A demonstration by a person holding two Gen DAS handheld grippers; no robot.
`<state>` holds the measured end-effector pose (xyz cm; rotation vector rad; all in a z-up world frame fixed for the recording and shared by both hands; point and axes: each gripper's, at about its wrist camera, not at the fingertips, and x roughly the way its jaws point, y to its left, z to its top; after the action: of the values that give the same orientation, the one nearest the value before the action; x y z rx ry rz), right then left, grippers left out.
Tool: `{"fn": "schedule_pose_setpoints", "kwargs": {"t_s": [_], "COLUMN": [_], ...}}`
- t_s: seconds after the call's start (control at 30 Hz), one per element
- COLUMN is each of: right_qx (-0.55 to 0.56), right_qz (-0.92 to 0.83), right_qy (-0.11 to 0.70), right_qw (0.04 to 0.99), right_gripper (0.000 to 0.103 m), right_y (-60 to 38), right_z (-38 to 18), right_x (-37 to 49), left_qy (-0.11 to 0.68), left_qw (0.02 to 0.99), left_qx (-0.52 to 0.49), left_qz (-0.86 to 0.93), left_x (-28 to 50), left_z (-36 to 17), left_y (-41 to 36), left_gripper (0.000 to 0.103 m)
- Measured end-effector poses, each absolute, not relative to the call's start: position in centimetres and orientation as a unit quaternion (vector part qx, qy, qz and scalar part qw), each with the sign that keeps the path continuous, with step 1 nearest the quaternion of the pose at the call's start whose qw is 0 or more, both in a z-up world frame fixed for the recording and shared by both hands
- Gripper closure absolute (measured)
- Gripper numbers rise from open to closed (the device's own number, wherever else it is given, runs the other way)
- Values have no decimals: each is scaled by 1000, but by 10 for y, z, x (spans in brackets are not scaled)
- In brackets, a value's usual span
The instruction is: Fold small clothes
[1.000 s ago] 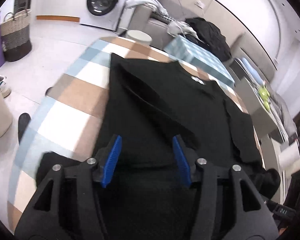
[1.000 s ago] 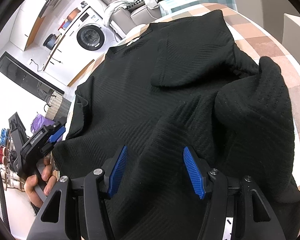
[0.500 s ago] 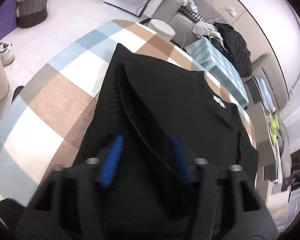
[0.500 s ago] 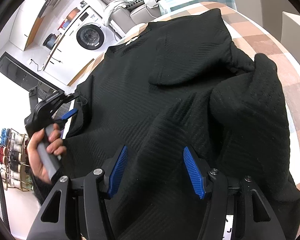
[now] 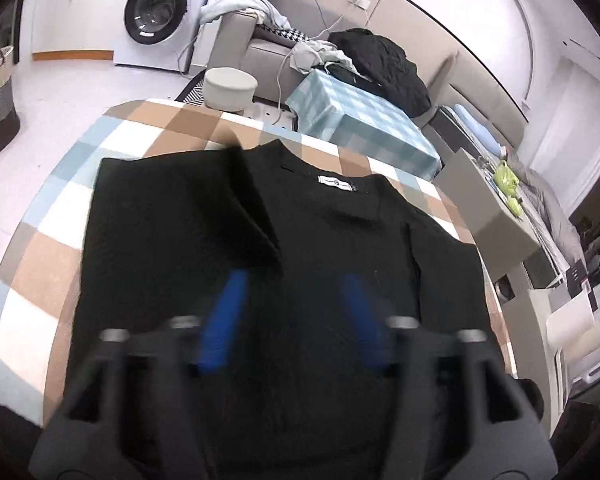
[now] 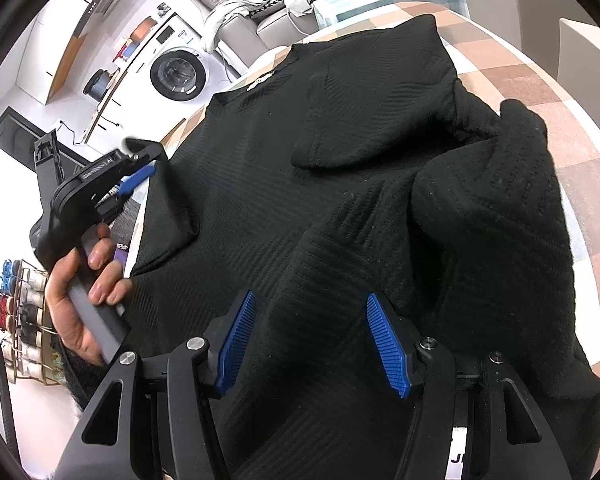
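Black knit top [image 6: 300, 168] lies flat on the checked tablecloth [image 5: 60, 184], both short sleeves folded inward over the body, neck label [image 5: 334, 182] at the far edge. Left gripper [image 5: 296, 316], jaws opening with nothing between them, hangs above the left sleeve fold. Right gripper [image 6: 312, 340] is spread, empty, over the bunched hem, probably ready for the next fold.

A washing machine [image 5: 162, 14] stands beyond the grey sofa [image 5: 260, 54] on white floor [image 5: 60, 88].
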<state>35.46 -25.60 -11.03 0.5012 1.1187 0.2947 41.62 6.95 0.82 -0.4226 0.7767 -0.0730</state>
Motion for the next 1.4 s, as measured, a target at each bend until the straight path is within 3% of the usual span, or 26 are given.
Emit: {"fn": "schedule_pose_setpoints", "kwargs": {"t_s": [0.1, 0.37, 0.47, 0.6, 0.77, 1.17, 1.4], "right_qx": [235, 217, 192, 158, 133, 129, 89], "right_qz": [136, 140, 147, 136, 107, 74, 119], "right_qy": [521, 511, 487, 452, 438, 443, 373], "right_qw": [809, 820, 839, 867, 883, 884, 916], "right_gripper": [44, 44, 44, 21, 19, 19, 19], "right_y": [-257, -251, -253, -268, -296, -330, -330], "right_z": [-110, -101, -82, -61, -52, -79, -30], "right_x": [352, 349, 339, 322, 295, 257, 227], "left_qy": [363, 350, 338, 326, 309, 335, 300], "left_qw": [906, 914, 923, 934, 943, 930, 945], "left_qx": [-216, -201, -176, -139, -107, -134, -114], "left_qz": [-20, 44, 45, 53, 56, 70, 67], "left_x": [404, 350, 321, 275, 214, 113, 68], "left_z": [14, 25, 37, 50, 57, 33, 58], "left_y": [83, 117, 122, 127, 133, 168, 170], "left_gripper": [41, 41, 22, 17, 1, 1, 1]}}
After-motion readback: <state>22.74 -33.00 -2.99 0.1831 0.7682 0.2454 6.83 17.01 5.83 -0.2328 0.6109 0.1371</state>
